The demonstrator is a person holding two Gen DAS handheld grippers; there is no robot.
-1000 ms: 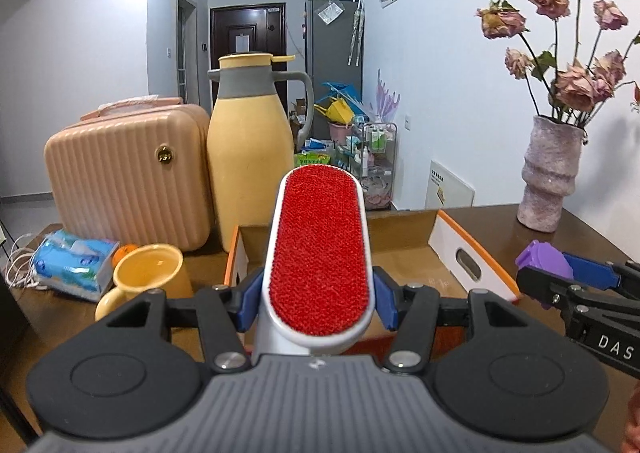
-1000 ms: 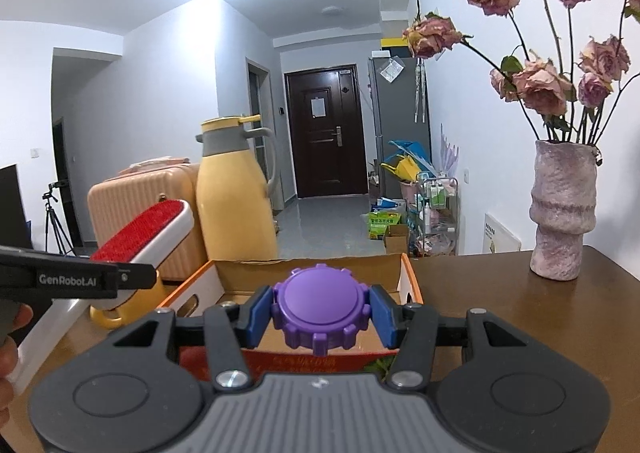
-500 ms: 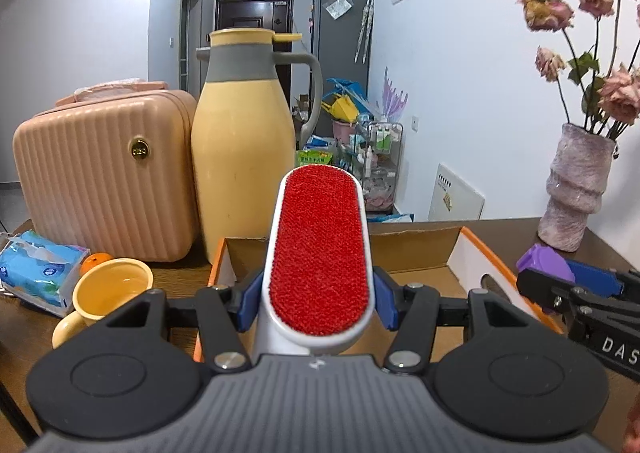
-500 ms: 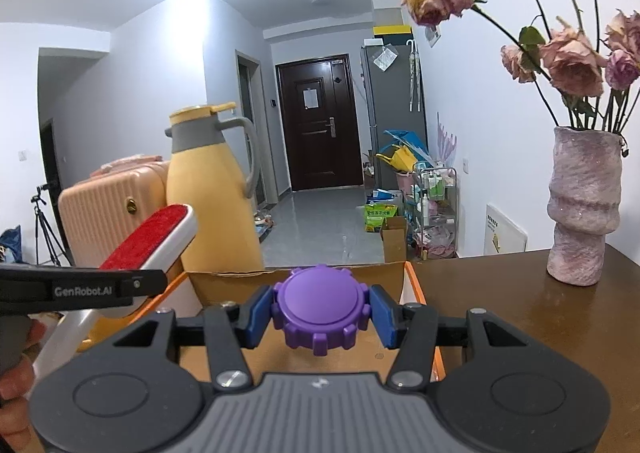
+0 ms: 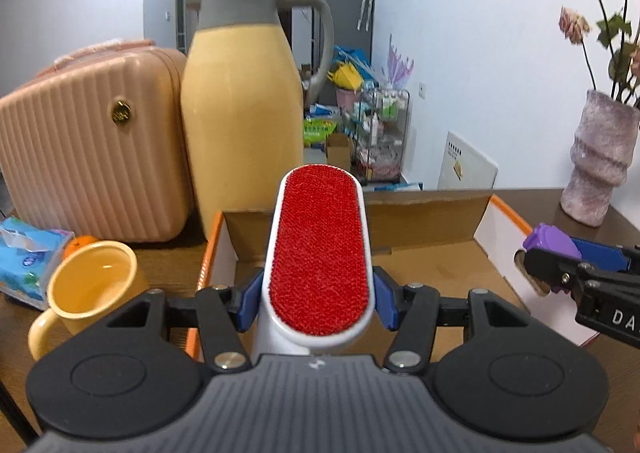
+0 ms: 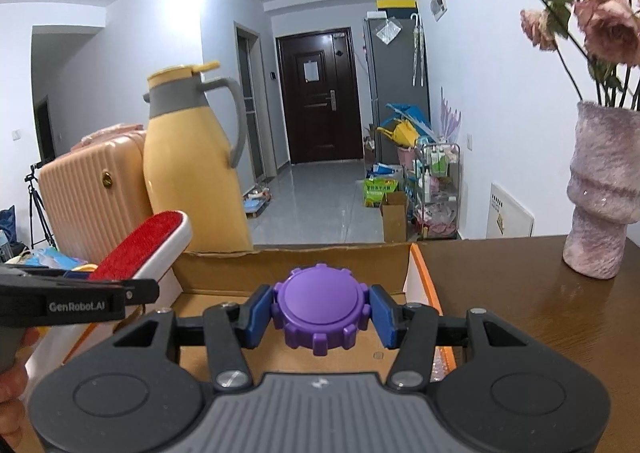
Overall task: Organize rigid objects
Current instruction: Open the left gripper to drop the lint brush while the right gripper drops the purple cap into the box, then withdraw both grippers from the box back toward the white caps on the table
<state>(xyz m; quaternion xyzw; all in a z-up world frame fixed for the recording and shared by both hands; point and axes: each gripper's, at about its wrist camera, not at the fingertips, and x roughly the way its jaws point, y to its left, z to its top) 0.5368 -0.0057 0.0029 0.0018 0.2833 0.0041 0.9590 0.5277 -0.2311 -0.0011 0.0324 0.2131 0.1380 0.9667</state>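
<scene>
My left gripper (image 5: 318, 305) is shut on a white lint brush (image 5: 320, 249) with a red pad, its head pointing away over an open cardboard box (image 5: 424, 221). My right gripper (image 6: 322, 315) is shut on a purple gear-shaped knob (image 6: 322, 307), held above the same cardboard box (image 6: 296, 267). In the left wrist view the purple knob (image 5: 550, 241) and the right gripper show at the right, over the box's right wall. In the right wrist view the lint brush (image 6: 140, 245) juts in from the left.
A tall yellow thermos jug (image 5: 244, 105) and a peach hard-shell case (image 5: 92, 149) stand behind the box. A yellow mug (image 5: 88, 289) and a tissue pack (image 5: 30, 257) sit to the left. A pink vase (image 6: 604, 193) with dried roses stands on the brown table (image 6: 520, 293) at right.
Both grippers have moved forward and a little down toward the box, so the jug, case and box look larger and nearer. Both grips are unchanged.
</scene>
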